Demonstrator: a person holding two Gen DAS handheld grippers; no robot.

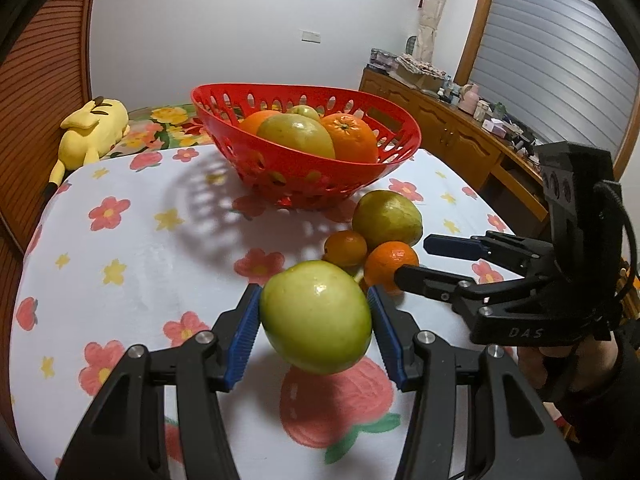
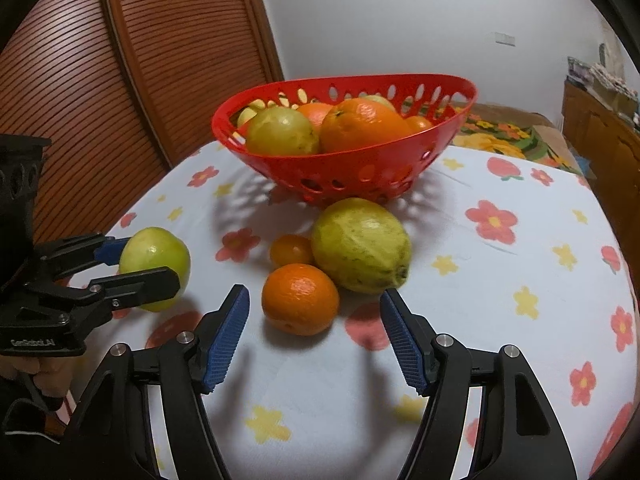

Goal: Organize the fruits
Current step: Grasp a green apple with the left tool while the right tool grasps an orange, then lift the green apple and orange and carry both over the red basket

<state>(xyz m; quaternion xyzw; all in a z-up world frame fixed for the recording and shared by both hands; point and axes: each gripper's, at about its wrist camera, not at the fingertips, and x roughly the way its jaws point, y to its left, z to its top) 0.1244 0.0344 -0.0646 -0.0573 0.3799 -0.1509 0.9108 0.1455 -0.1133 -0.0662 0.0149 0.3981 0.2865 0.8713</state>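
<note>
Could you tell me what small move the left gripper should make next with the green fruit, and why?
Probably carry it forward over the basket rim. The left gripper is shut on the green fruit, lifted clear of the cloth, and the basket ahead already holds fruit with room on top. The right gripper is open, facing the orange, so it is not in the way.

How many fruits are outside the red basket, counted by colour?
Green: 2, the green fruit gripped in the left tool and the larger yellow-green fruit
Orange: 2, the orange and the small orange
Total: 4
</note>
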